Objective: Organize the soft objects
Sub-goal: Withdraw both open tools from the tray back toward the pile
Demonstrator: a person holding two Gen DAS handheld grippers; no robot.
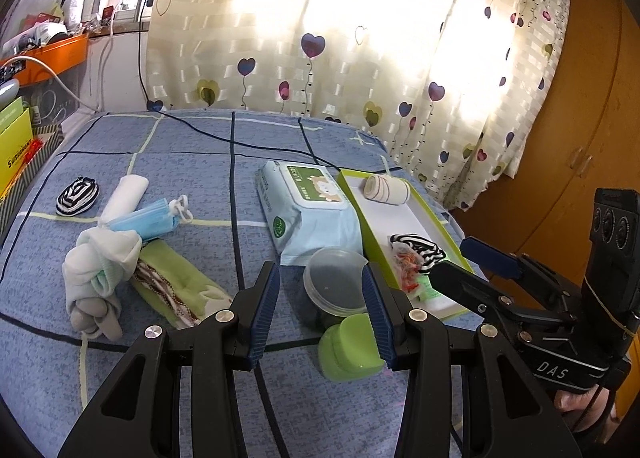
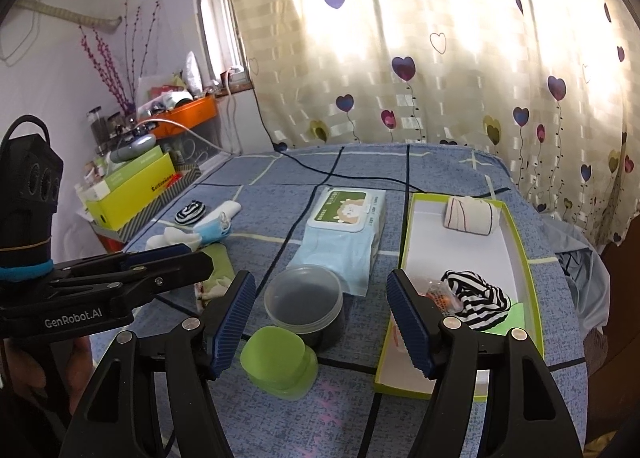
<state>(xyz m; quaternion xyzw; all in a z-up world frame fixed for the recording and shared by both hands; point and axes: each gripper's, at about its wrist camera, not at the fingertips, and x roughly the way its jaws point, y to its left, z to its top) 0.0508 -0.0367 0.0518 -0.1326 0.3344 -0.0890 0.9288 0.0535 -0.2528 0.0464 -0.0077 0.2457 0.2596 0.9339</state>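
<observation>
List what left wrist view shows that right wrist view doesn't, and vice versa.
Left wrist only: the whole pale sock bundle and green cloth in the open, and the wooden cabinet.
Right wrist only: purple branches and the window frame.
Both: the green-rimmed tray with rolled sock and striped item, wipes pack, round tub, and both open, empty grippers: left gripper, right gripper.

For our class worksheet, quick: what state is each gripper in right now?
Left gripper: open, holding nothing.
Right gripper: open, holding nothing.
</observation>
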